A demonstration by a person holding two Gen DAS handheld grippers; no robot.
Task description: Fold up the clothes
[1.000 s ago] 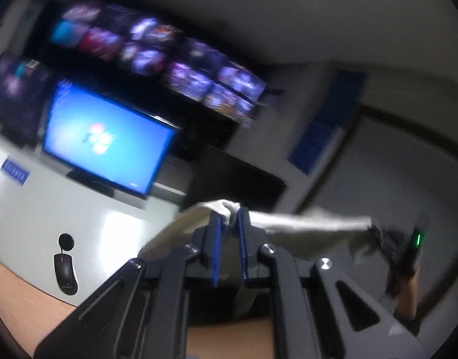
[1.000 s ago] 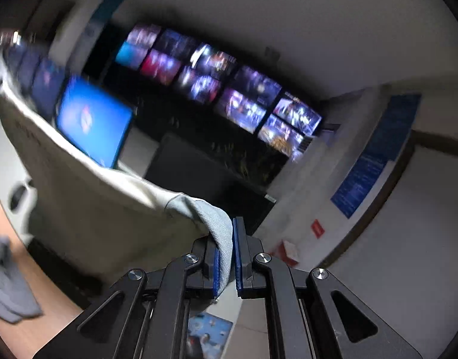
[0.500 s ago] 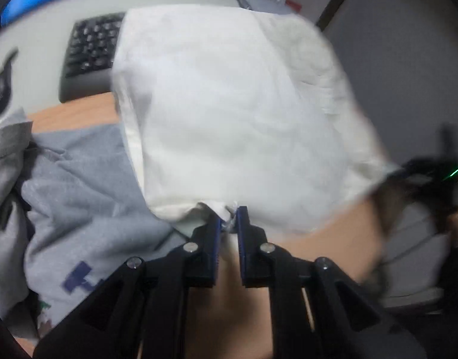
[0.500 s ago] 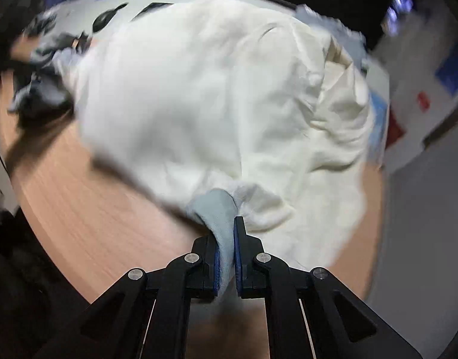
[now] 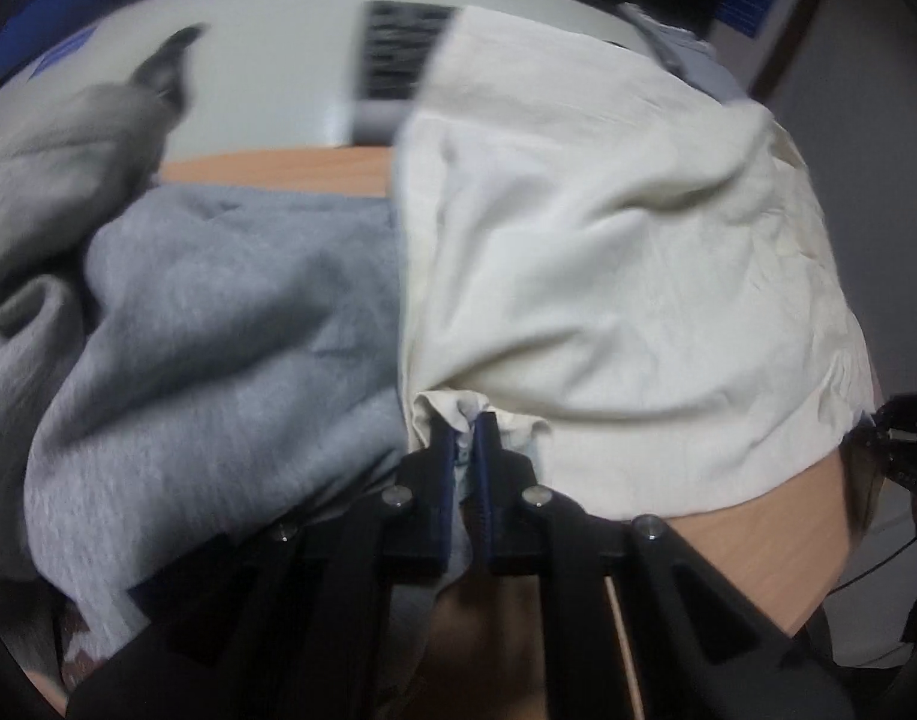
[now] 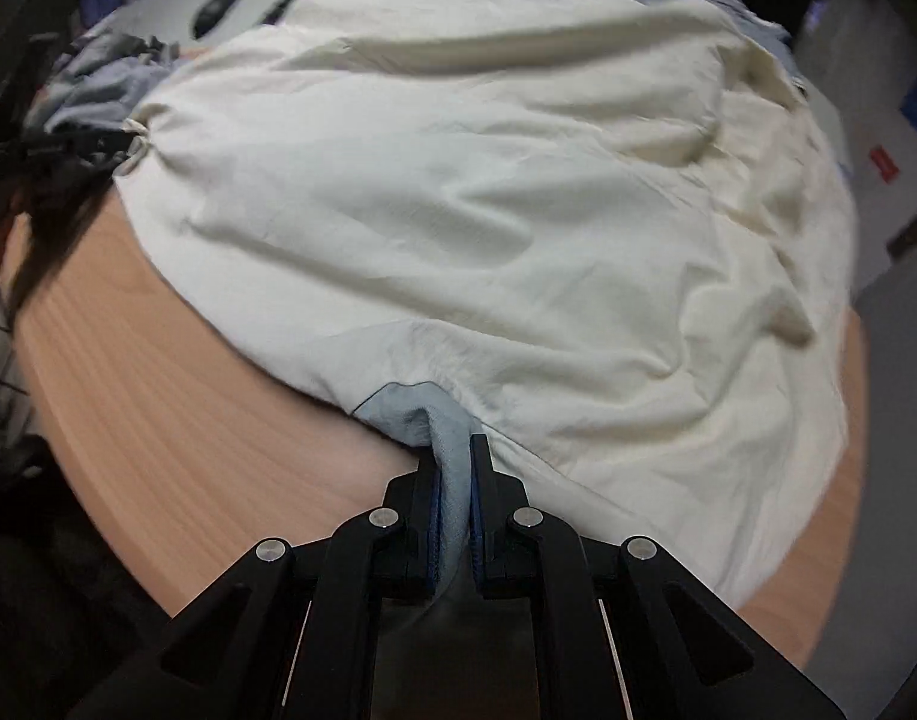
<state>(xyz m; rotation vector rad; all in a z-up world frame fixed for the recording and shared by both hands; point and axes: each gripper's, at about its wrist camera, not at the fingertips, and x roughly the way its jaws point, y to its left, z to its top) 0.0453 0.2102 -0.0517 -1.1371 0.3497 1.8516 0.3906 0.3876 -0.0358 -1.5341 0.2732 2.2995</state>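
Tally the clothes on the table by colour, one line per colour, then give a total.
Cream: 1, the cream garment, pinched by the left gripper and the right gripper.
Grey: 2, the grey sweatshirt and the grey-beige garment bunched beside it.
Total: 3 that I can tell apart; the far pile is too blurred to count.

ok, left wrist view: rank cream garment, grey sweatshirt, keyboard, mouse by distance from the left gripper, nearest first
1. cream garment: pinched in the left gripper, spreading right.
2. grey sweatshirt: alongside, left.
3. keyboard and mouse: far back on the white desk; too close to call.
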